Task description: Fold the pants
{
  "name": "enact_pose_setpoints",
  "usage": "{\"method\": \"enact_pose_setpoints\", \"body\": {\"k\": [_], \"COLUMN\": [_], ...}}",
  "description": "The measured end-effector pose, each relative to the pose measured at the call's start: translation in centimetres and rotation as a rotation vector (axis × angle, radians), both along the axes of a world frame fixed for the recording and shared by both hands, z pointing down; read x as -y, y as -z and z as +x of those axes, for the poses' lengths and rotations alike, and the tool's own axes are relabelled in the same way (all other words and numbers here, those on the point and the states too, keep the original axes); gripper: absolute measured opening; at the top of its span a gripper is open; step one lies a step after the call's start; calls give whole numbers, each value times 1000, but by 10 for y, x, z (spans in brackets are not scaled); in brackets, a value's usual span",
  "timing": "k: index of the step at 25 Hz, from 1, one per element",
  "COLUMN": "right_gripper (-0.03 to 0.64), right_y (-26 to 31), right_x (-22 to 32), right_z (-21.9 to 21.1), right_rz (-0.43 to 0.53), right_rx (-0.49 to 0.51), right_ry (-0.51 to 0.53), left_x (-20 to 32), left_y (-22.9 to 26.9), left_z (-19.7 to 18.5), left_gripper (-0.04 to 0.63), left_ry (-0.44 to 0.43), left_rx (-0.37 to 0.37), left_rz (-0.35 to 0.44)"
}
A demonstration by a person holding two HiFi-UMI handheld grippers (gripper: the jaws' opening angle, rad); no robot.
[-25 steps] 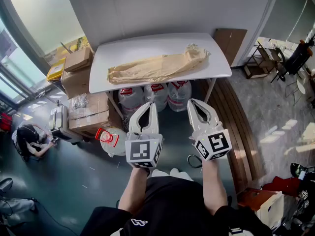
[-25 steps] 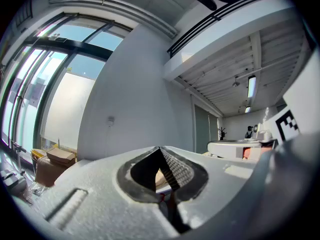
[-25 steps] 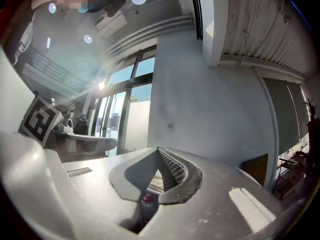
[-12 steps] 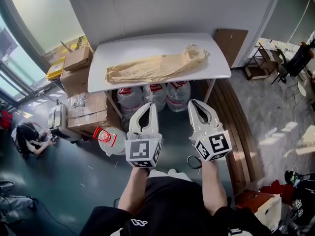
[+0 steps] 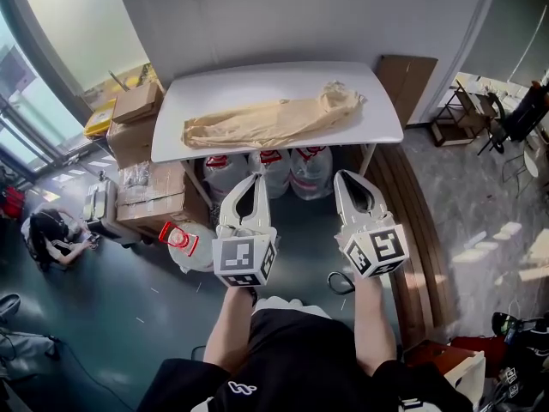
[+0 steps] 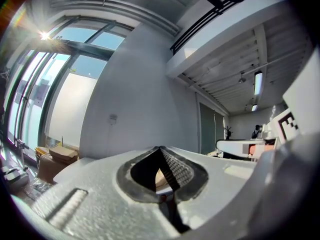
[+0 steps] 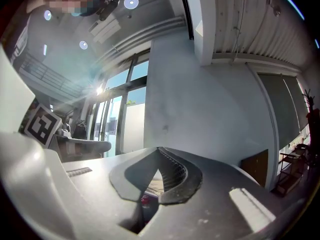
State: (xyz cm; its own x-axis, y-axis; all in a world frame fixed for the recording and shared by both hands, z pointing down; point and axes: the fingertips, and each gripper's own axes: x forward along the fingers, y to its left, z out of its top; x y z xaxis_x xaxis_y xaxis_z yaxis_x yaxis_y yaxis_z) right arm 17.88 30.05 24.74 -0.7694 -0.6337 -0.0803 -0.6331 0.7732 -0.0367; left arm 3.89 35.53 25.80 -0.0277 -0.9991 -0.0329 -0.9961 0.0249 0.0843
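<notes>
Left gripper [image 5: 252, 178] and right gripper [image 5: 345, 178], both closed and empty, have edged slightly toward the table [image 5: 257, 80] but sit short of its front edge; pants [image 5: 270, 120] lie unfolded lengthwise across its middle, folding likely not started.

The pants [image 5: 270, 123] are pale beige on a white table [image 5: 382, 101]. My left gripper [image 5: 255, 178] and right gripper [image 5: 344, 175] are white, with black-and-white square markers. The jugs [image 5: 273, 172] look clear with red labels, as far as I can tell. The boxes [image 5: 154, 197] are brown and the floor [image 5: 129, 316] is dark grey-green.
</notes>
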Motion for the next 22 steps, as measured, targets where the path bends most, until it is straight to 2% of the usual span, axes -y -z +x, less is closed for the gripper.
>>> {"method": "enact_pose_setpoints", "body": {"k": [7,12,17,22], "right_gripper": [6,6,6,6], "right_y": [1,13,6,-17], "right_x": [30,56,105,191], "right_z": [13,6,-12,-46], "right_rz": [4,42,60,30], "right_rx": [10,35,25,8], "right_ry": [5,9,-3,-24], "left_x": [19,47,96,179], "left_y": [-1,3,-4,-28], "left_z": [2,-5,-28,-71], "left_gripper": [2,2,2,2], "left_ry": [21,19,7,18], "left_rx": [4,6,-7,-49], "left_rz": [-5,14,33,11]}}
